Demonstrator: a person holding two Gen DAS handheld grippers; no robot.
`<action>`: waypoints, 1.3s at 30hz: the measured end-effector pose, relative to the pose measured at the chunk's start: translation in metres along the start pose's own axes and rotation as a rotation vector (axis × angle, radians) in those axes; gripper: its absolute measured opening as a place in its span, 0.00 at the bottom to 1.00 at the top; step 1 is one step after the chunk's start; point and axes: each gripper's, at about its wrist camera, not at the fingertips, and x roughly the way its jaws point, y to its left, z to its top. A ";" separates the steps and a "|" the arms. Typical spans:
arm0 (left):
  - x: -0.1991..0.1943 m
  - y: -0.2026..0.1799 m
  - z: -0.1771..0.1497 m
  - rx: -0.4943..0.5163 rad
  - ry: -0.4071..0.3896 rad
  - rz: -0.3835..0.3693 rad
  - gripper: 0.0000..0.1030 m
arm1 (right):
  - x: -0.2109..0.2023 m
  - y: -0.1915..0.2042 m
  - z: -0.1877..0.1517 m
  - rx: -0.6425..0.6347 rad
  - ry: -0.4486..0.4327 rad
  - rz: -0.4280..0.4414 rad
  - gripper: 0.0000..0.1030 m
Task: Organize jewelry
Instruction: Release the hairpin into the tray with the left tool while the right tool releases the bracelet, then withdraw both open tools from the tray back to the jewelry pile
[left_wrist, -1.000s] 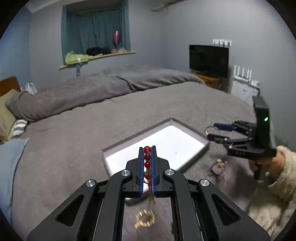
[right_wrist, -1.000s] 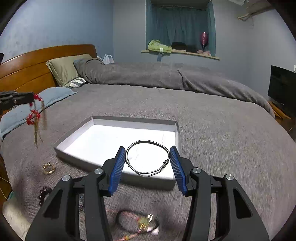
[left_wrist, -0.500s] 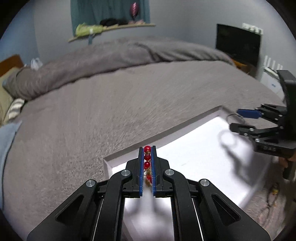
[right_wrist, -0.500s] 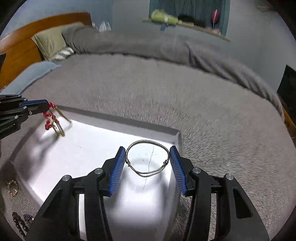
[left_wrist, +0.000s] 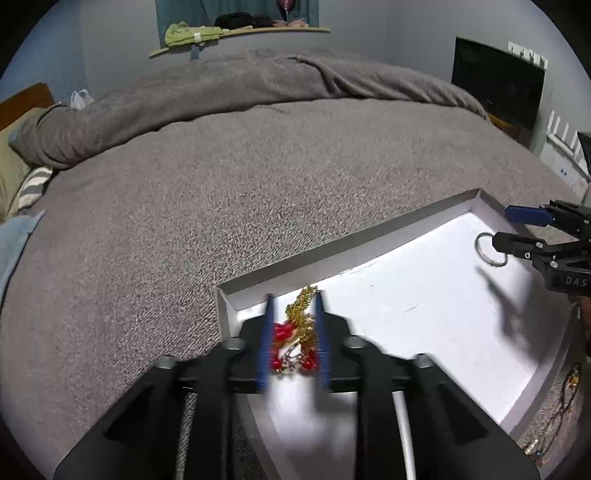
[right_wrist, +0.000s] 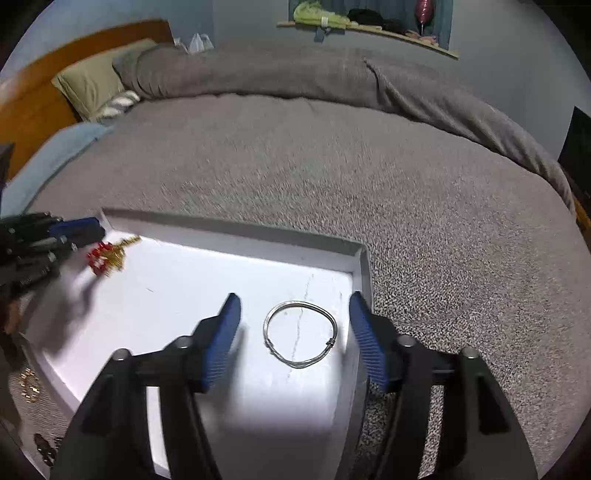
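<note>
Grey bedding (left_wrist: 229, 192) covered a wide bed, with a rumpled duvet heaped along the far side, a wooden headboard (right_wrist: 40, 96) behind the pillows and a dark television (left_wrist: 496, 81) by the wall. On the bedding sat a shallow white tray (right_wrist: 360, 258) with low walls.

Over the tray's near-left corner, the left gripper (left_wrist: 293, 299) had just been opening its jaws; they stood a little apart, their blue pads (left_wrist: 266, 332) motion-blurred. Between them was the red-and-gold piece (left_wrist: 297, 332), a tangle of red beads and gold chain lying on the white tray floor. Whether either pad touched it could not be told through the blur.

At the tray's right end, the right gripper (right_wrist: 293, 301) had also just been widening its jaws. They stood well apart, with the silver bangle (right_wrist: 300, 334) lying flat on the tray floor between them, clear of both ridged blue pads (right_wrist: 221, 341). The bangle was a thin wire ring, doubled, with small wrapped knots at two points.

From the left wrist view, white letters reading "DAS" showed on the right gripper's black body, cut off by the frame edge.

Outside the tray, on the bedding, lay other jewelry: a small gold ring-shaped piece (right_wrist: 29, 386) and a dark beaded item (right_wrist: 46, 448) near the left corner, and a thin chain (left_wrist: 565, 398) beside the tray's right side.
</note>
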 end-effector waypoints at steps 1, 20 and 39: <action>-0.006 0.001 -0.001 -0.011 -0.017 -0.009 0.38 | -0.005 0.000 -0.001 0.006 -0.013 0.009 0.61; -0.152 -0.010 -0.065 -0.156 -0.275 0.064 0.94 | -0.163 -0.006 -0.075 0.140 -0.317 -0.029 0.95; -0.142 -0.040 -0.176 -0.204 -0.261 0.115 0.95 | -0.149 0.012 -0.190 0.150 -0.302 -0.114 0.95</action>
